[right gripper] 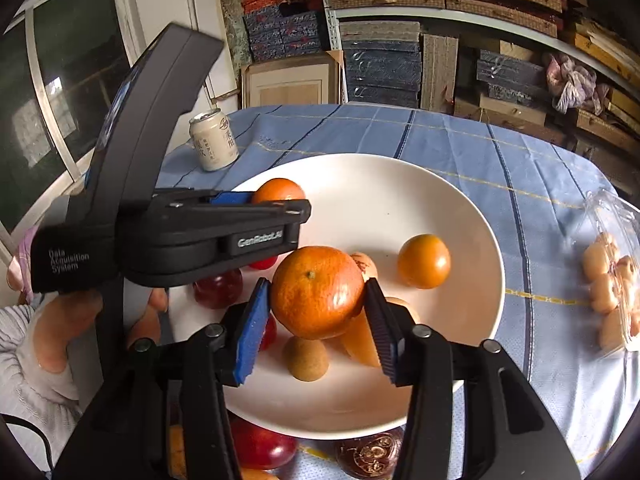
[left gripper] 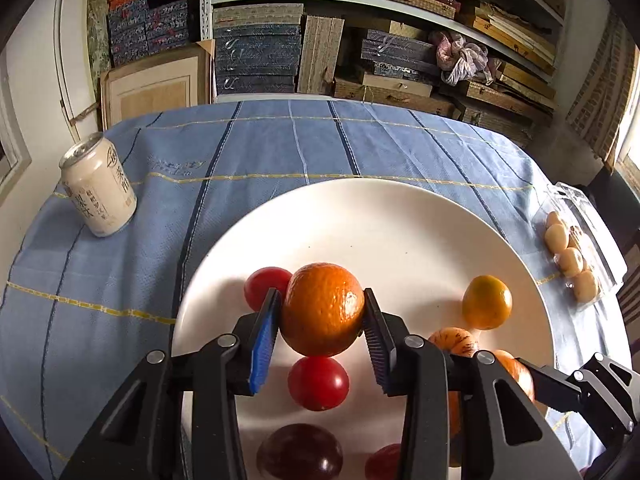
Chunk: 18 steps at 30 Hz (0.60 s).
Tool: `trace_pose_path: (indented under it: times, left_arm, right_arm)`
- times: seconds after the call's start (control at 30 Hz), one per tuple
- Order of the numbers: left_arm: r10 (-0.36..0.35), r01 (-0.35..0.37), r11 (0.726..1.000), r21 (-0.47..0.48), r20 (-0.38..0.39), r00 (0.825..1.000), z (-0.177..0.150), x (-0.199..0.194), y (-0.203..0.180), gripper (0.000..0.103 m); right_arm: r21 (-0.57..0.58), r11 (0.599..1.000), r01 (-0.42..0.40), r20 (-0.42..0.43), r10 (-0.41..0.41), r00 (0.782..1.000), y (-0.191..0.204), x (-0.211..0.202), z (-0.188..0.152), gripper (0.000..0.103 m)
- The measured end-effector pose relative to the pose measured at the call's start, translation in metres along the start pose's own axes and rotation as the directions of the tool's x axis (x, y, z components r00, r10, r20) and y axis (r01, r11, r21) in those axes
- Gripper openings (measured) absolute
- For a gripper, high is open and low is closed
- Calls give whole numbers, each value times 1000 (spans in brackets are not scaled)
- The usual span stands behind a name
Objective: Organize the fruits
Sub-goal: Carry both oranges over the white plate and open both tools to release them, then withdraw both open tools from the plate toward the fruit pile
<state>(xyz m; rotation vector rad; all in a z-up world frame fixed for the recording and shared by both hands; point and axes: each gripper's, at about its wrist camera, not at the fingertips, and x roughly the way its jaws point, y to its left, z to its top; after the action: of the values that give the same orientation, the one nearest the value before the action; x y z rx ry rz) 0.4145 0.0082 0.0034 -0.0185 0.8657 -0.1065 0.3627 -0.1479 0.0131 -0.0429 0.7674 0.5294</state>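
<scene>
My left gripper point(left gripper: 321, 293) is shut on a large orange point(left gripper: 322, 308), held just above a white plate point(left gripper: 400, 224). In the right wrist view my right gripper point(right gripper: 317, 282) is shut on a mandarin point(right gripper: 316, 292) over the same plate point(right gripper: 400, 184). Two red tomatoes point(left gripper: 318, 382), a small orange point(left gripper: 487, 302), a dark plum point(left gripper: 300, 454) and a round brown fruit point(right gripper: 306, 358) lie on the plate. The left gripper point(right gripper: 296, 206) reaches in from the left with its orange point(right gripper: 280, 189), and a person's hand holds it.
A pale drink can point(left gripper: 98, 188) stands on the blue checked tablecloth point(left gripper: 360, 140), left of the plate. To the right lies a clear plastic box of pale round fruits point(right gripper: 604, 280). A red fruit point(right gripper: 260, 448) and a dark fruit point(right gripper: 368, 454) lie on the cloth before the plate. Stacked shelves stand behind.
</scene>
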Motion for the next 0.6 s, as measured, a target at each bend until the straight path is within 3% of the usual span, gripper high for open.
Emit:
trace_pose_path:
  times: [0.03, 0.1, 0.17, 0.23, 0.37, 0.6]
  left_arm:
    - [3, -3, 1000, 10, 9, 1000, -1, -2, -2, 42]
    - [17, -17, 1000, 22, 23, 1000, -4, -5, -6, 54]
    - [39, -40, 999, 22, 53, 998, -9, -16, -5, 68]
    - [47, -47, 999, -2, 81, 996, -13, -34, 2, 74]
    - [35, -25, 997, -77, 135, 990, -28, -82, 23, 94]
    - [37, -22, 995, -98, 158, 987, -103, -146, 41, 99]
  right_arm:
    - [-8, 1000, 4, 10, -4, 1000, 1, -1, 1, 50]
    - [-9, 1000, 13, 22, -13, 1000, 4, -5, 0, 61]
    - [-3, 1000, 14, 43, -14, 999, 5, -15, -2, 61]
    - [14, 1000, 0, 61, -1, 998, 2, -30, -2, 65]
    - [44, 999, 2, 128, -8, 992, 0, -68, -10, 88]
    - [120, 993, 14, 170, -34, 985, -12, -121, -57, 97]
